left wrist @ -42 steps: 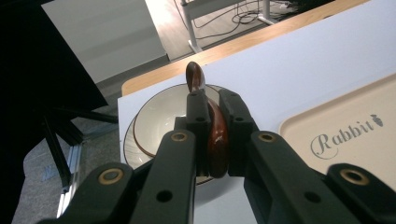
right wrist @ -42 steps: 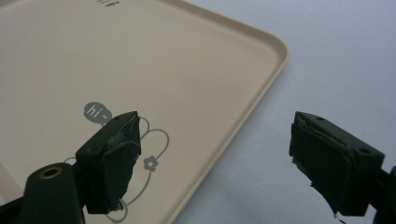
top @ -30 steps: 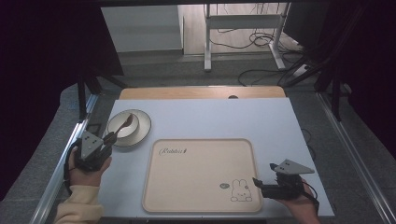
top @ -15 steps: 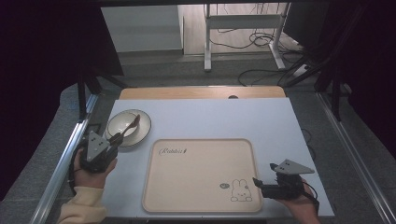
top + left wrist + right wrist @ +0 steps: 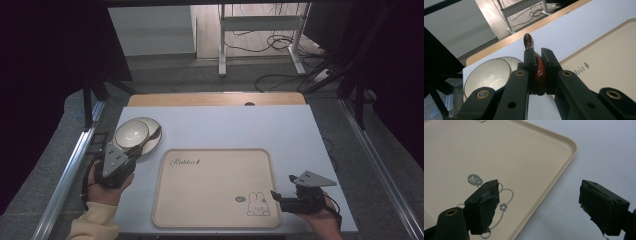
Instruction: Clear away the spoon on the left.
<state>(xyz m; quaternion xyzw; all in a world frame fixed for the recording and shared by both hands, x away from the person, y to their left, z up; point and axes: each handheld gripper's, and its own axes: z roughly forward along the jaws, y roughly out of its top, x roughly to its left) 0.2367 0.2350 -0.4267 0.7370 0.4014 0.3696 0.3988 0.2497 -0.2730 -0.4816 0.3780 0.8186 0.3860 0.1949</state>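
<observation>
Left fingers clamped on brown spoon; right fingers apart, empty.
Spoon lifted beside bowl at counter left; keep grip firm, carry level toward rabbit tray, clear of bowl rim.

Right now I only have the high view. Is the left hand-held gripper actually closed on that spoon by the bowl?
Observer: Yes. The left gripper view shows the left hand-held gripper shut on a glossy red-brown spoon, with the pads pressing both sides.
Operator: Anything in the bowl?
Observer: The bowl looks empty: white inside, dark rim.
Operator: And the right side?
Observer: The right hand-held gripper is open and holds nothing. One jaw is over the rabbit print on the tray, the other over the table.
</observation>
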